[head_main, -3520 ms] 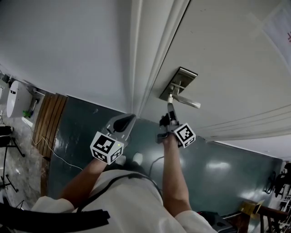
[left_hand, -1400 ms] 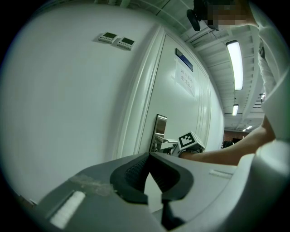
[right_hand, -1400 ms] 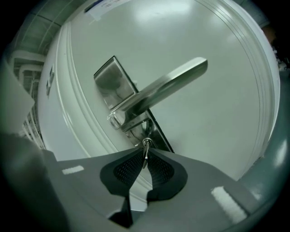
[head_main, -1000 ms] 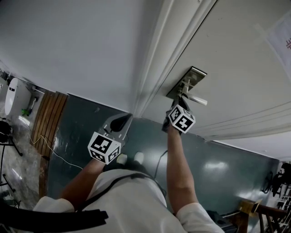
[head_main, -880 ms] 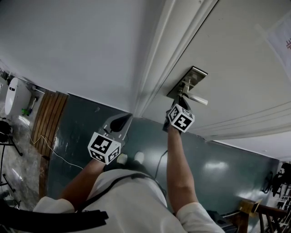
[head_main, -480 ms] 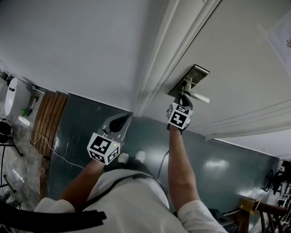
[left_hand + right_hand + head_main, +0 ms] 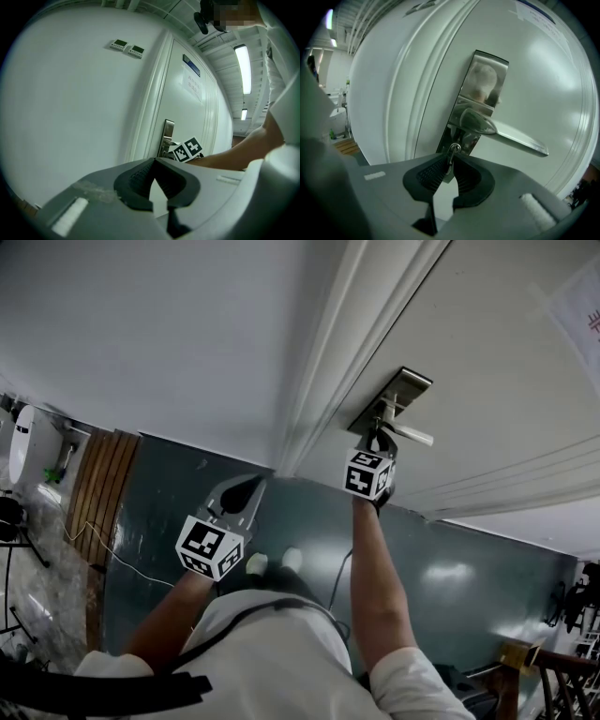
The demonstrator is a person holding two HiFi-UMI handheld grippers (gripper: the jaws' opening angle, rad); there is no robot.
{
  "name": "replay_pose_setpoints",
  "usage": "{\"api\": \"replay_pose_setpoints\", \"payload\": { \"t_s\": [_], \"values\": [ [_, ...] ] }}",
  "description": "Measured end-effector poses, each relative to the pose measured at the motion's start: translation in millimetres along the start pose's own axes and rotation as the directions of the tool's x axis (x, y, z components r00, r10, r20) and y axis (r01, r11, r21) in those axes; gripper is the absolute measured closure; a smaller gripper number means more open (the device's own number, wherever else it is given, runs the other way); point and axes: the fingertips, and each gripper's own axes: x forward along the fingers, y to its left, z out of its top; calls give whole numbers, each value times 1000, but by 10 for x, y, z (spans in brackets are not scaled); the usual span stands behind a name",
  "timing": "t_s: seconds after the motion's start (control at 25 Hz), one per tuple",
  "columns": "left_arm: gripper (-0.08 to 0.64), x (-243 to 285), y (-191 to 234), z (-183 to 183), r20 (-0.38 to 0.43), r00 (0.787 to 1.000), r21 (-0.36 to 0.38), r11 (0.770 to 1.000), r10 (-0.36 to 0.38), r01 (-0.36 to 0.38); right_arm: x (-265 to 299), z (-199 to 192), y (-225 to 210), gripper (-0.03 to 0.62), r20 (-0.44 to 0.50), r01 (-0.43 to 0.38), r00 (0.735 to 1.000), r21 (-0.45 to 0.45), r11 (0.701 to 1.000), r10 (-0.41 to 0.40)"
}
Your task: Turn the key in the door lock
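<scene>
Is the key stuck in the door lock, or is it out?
In. The key pokes into the lock plate just below the handle, and the right gripper is pinching its head.

The white door (image 7: pixel 487 334) carries a tall metal lock plate (image 7: pixel 485 79) near its left edge, just beside the frame. A lever handle (image 7: pixel 511 133) reaches out from the plate to the right. Below the handle, a key (image 7: pixel 451 157) sticks out of the plate. A paper notice (image 7: pixel 577 306) hangs farther right on the door. On the dark green floor (image 7: pixel 441 559), a thin cable (image 7: pixel 127 565) lies at the left, near wooden slats (image 7: pixel 103 488).
</scene>
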Motion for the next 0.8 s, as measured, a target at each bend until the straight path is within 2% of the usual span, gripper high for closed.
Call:
{"api": "replay_pose_setpoints", "payload": {
  "t_s": [0.24, 0.36, 0.44, 0.6, 0.8],
  "values": [
    [555, -41, 8, -28, -3, 1000, -1, 1000, 0, 0, 4, -14, 19, 545, -9, 20, 1000, -162, 987, -21],
    [555, -55, 4, -43, -5, 1000, -1, 1000, -2, 2, 7, -13, 35, 543, -10, 35, 999, -274, 961, -40],
    [555, -68, -10, -50, -6, 1000, 1, 1000, -3, 3, 2, -24, 50, 543, -12, 50, 998, -380, 924, -59],
    [555, -105, -43, -61, -4, 1000, 5, 1000, -9, 9, -12, -32, 73, 538, -4, 62, 997, -559, 827, -78],
    [555, -158, -58, -159, -14, 1000, -4, 1000, -12, 12, 10, -60, 109, 534, 6, 78, 994, -726, 683, -107]
  ]
}}
